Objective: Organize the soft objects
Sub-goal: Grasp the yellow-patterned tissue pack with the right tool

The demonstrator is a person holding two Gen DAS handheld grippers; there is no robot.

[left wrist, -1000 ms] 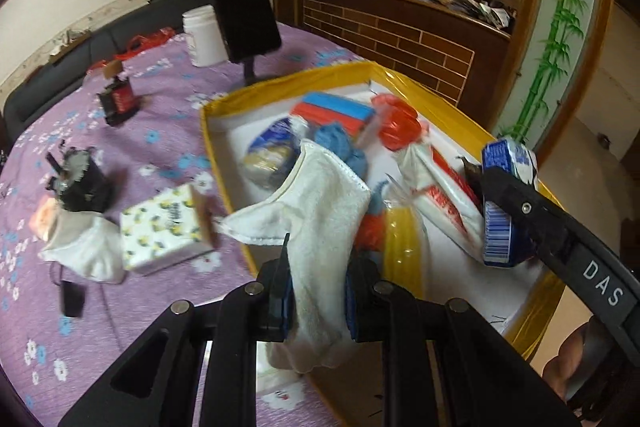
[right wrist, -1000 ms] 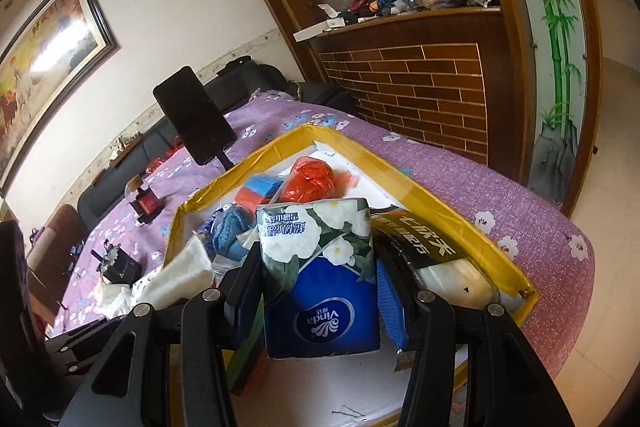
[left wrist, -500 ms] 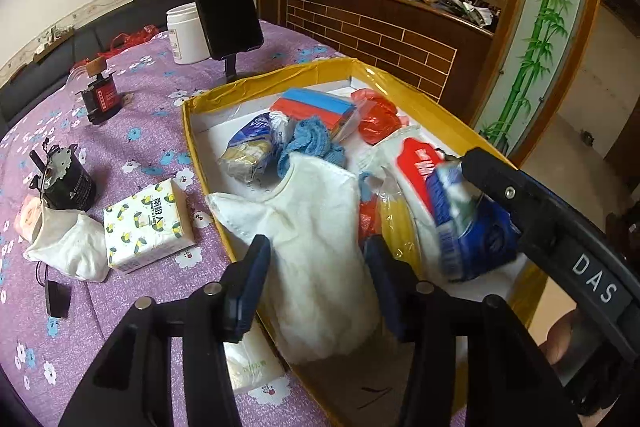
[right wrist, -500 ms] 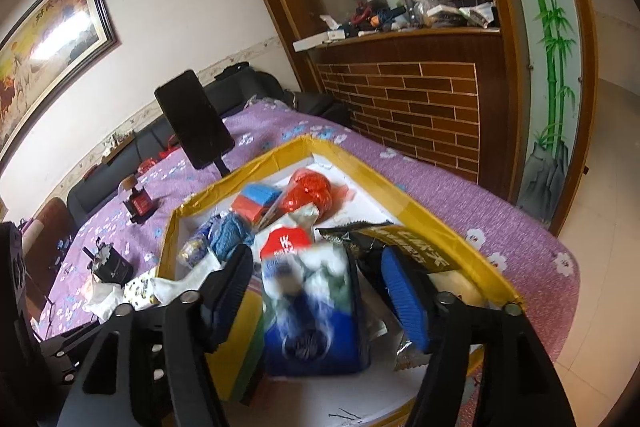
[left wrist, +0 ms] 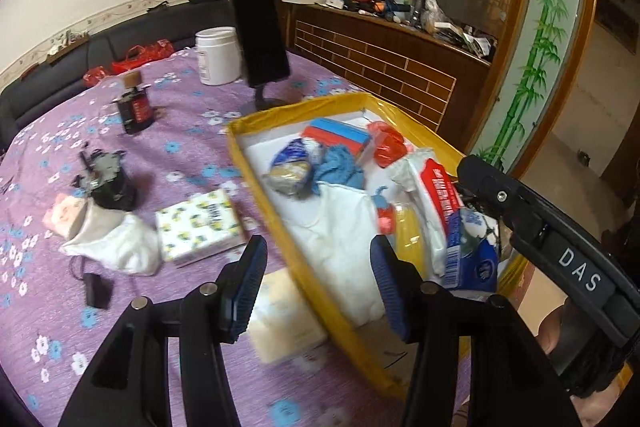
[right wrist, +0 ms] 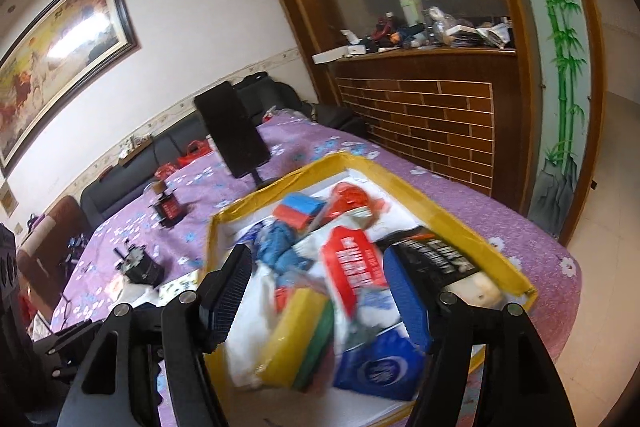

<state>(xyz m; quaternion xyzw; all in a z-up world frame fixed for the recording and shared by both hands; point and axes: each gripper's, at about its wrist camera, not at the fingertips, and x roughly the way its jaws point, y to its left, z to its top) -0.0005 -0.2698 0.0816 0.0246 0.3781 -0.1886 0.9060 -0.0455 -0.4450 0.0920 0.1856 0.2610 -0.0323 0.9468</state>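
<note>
A yellow-rimmed box (left wrist: 256,171) (right wrist: 404,183) on the purple cloth holds several soft items. The white cloth (left wrist: 340,231) lies in its near left part. The blue tissue pack (left wrist: 472,255) (right wrist: 380,363) lies in its near right corner. My left gripper (left wrist: 318,287) is open and empty above the box's near left rim. My right gripper (right wrist: 320,291) is open and empty above the box; its body (left wrist: 560,255) shows at the right in the left wrist view. A yellow-patterned tissue pack (left wrist: 200,227) and a white cloth bundle (left wrist: 116,247) lie on the table left of the box.
A phone on a stand (left wrist: 262,43) and a white jar (left wrist: 218,55) stand behind the box. A red-labelled spool (left wrist: 136,107), a dark gadget (left wrist: 106,179) and a small black piece (left wrist: 97,290) are on the table's left. A pale pack (left wrist: 280,315) lies under my left gripper.
Both grippers opened and drew back. The left let go of the white cloth and the right let go of the blue tissue pack; both now lie in the box.
</note>
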